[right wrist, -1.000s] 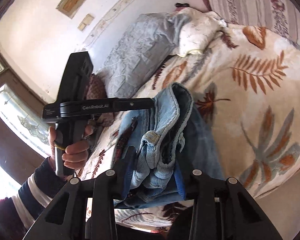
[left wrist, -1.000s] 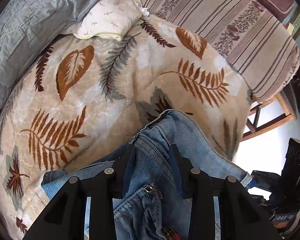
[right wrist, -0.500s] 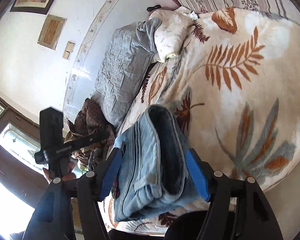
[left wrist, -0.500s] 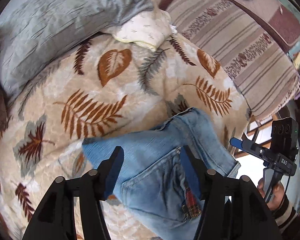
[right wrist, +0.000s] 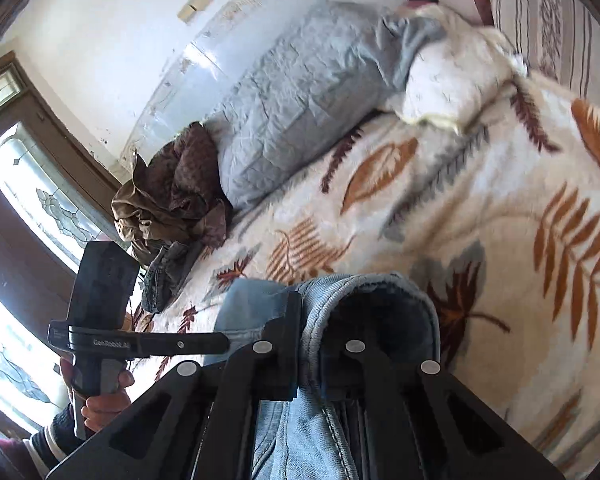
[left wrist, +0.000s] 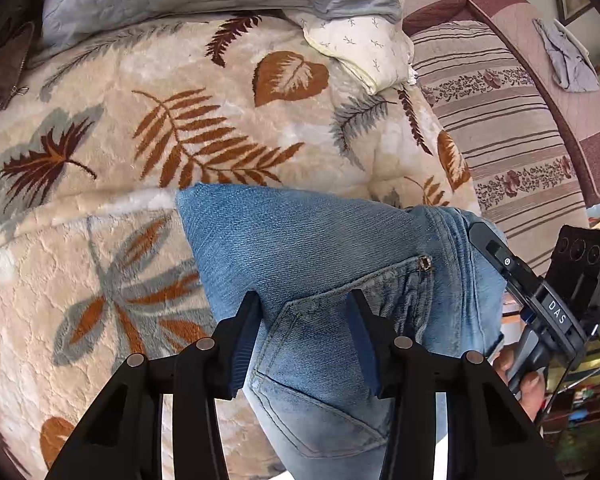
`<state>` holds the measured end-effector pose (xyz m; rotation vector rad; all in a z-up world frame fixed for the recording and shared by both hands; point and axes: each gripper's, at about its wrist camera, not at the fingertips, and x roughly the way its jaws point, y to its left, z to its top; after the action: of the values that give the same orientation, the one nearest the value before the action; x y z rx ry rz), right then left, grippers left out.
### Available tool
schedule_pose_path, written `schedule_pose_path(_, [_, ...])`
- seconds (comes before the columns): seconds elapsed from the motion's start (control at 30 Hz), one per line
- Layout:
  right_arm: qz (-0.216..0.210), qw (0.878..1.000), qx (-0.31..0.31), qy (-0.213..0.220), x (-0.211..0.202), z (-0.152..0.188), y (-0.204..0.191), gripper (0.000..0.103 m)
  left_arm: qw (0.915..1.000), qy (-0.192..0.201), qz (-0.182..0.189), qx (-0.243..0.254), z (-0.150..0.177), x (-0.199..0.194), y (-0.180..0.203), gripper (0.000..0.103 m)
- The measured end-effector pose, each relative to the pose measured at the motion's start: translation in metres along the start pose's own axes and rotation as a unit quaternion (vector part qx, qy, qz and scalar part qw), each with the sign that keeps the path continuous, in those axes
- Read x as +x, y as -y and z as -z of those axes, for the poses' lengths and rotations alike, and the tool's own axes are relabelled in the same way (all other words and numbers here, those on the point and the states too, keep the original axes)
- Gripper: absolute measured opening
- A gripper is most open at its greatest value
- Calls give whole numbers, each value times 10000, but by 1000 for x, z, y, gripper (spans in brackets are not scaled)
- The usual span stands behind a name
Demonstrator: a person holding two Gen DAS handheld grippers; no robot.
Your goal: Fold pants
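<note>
Folded blue jeans [left wrist: 320, 248] lie on the leaf-patterned blanket [left wrist: 140, 160], back pocket up. My left gripper [left wrist: 304, 308] hovers over that pocket. Its jaws stand apart and are closing, with flat denim beneath them and nothing pinched. At the right edge of the left wrist view, a hand holds my right gripper [left wrist: 478, 232] at the jeans' far edge. In the right wrist view, my right gripper [right wrist: 306, 332] is shut on a thick rolled edge of the jeans [right wrist: 364, 288], which drapes over one finger. A hand carries the left gripper's body [right wrist: 140, 344] on the left there.
A grey quilted pillow [right wrist: 300, 92] and a white pillow [right wrist: 452, 80] lie at the head of the bed. Crumpled brown cloth [right wrist: 172, 200] and a dark garment [right wrist: 168, 272] sit near the window side. A striped mattress [left wrist: 500, 128] borders the blanket.
Both grippers let go of the jeans and opened wide. The left one swung over the back pocket and narrowed. The right one has closed on the jeans' edge again.
</note>
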<state>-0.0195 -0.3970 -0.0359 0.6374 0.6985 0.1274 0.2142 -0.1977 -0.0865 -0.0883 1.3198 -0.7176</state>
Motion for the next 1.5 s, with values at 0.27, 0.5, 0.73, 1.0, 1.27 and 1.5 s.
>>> schedule_pose_path(0.27, [657,9939,528,-718,49,29,64,15,9996,-76,-240,-95,6,28,1,39])
schedule_pose_path(0.5, [255,9946,799,-604,-3,24,56,36,10000,4,26,10,41,-26,3,41])
schedule_pose_path(0.73, [-108,9888,1213,-857,-31,72,53,58,9932,-412,1048,-279,102,-20,-6,57])
schedule_pose_path(1.0, [405,9936,-939,-472,-60,68,-34,23,9993,-219,180,256,120,-26,16,48])
schedule_pose_path(1.27, [715,9917,-513,-936,-22,106,23,24,9978,-228,-294,541,134,-2,28,52])
schedule_pose_path(1.5, [396,9974,161,-583,-58,77,30,40,9971,284,-99,700,119,-62,34,38])
